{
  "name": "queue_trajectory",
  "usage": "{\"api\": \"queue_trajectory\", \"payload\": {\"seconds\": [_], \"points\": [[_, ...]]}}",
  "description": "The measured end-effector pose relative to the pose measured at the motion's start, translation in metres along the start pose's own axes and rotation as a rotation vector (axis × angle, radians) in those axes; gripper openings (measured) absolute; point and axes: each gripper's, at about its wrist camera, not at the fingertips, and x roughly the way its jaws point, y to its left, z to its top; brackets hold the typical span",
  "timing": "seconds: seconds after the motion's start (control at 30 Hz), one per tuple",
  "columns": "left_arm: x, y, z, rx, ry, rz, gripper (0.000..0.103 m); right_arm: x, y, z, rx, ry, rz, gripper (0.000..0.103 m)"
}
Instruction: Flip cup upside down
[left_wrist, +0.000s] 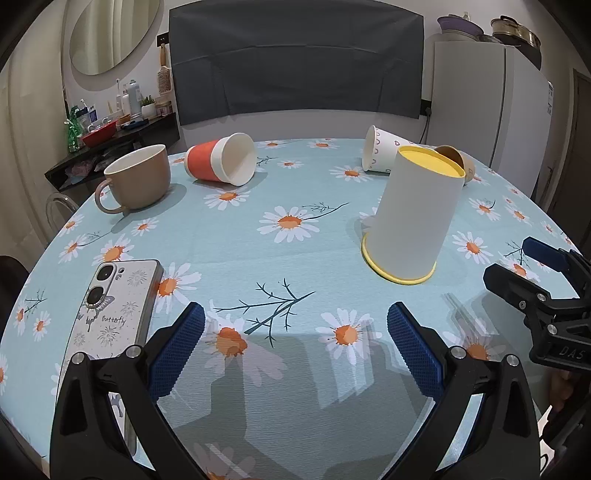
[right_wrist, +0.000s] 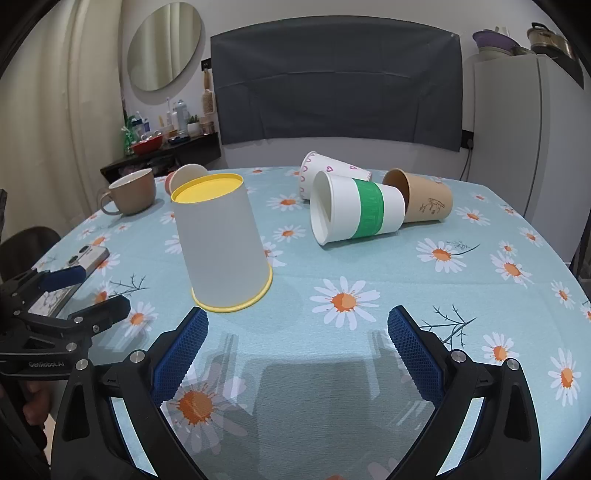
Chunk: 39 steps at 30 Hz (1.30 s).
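A white paper cup with yellow rim and base (left_wrist: 413, 214) stands upside down on the daisy tablecloth; it also shows in the right wrist view (right_wrist: 221, 240). My left gripper (left_wrist: 295, 347) is open and empty, near and to the left of that cup. My right gripper (right_wrist: 297, 350) is open and empty, just near and to the right of it. A white cup with a green band (right_wrist: 354, 212), a brown kraft cup (right_wrist: 424, 201), a heart-print cup (right_wrist: 328, 170) and an orange-banded cup (left_wrist: 221, 158) lie on their sides.
A tan mug (left_wrist: 138, 181) stands upright at the far left. A phone in a butterfly case (left_wrist: 110, 314) lies at the near left. The round table's tablecloth (left_wrist: 295, 243) drops off at the edges. A shelf with bottles (left_wrist: 110, 129) and a fridge (left_wrist: 487, 107) stand behind.
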Motion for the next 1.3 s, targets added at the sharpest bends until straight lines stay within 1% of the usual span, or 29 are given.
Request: {"api": "queue_trajectory", "payload": {"seconds": [0.2,1.3], "points": [[0.0017,-0.0002,0.0006,0.005,0.011,-0.016,0.097,-0.0002,0.0001,0.0,-0.001,-0.001,0.001,0.094],[-0.0032,0.0009,-0.0008,0.003,-0.023,-0.022,0.097,0.0008,-0.0003,-0.0003,-0.002,0.0,-0.004,0.094]]}}
